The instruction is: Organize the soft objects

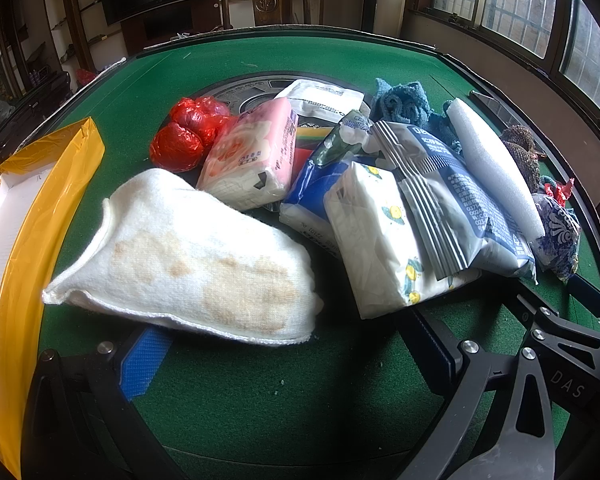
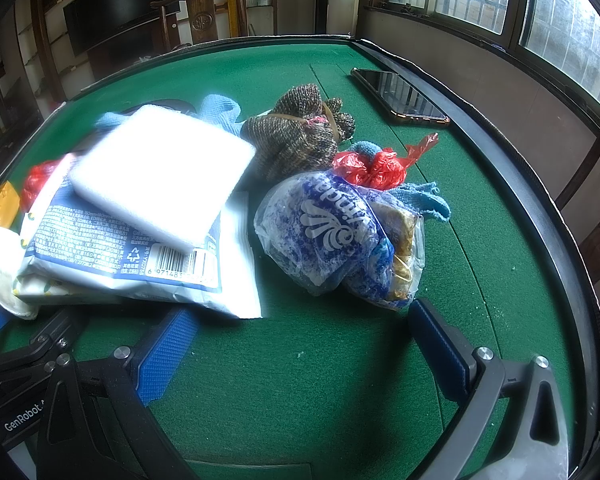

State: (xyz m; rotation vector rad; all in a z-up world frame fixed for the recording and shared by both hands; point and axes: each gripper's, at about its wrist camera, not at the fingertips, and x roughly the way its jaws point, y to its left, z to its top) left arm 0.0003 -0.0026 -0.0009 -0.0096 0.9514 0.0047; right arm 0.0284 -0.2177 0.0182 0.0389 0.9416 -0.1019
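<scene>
A: While the green felt table [image 1: 260,400] is carrying the whole heap, which piece is lying closest to a gripper?

B: I'd say the stained white folded cloth [image 1: 188,256]. It is sitting just ahead of the left gripper [image 1: 288,354], near the table's left edge beside the yellow box [image 1: 40,200], its long axis running across the fingers, left to right.

A: Are the fingers spread?

B: Yes, wide apart and holding nothing, the blue pad [image 1: 144,364] poking out under the cloth's near edge.

A: And the right gripper [image 2: 300,340]?

B: Also spread and empty, pointing at the blue-printed plastic bag [image 2: 332,236] just beyond its fingertips.

A: So the left is probably going first?

B: Likely, being nearer the box.
</scene>
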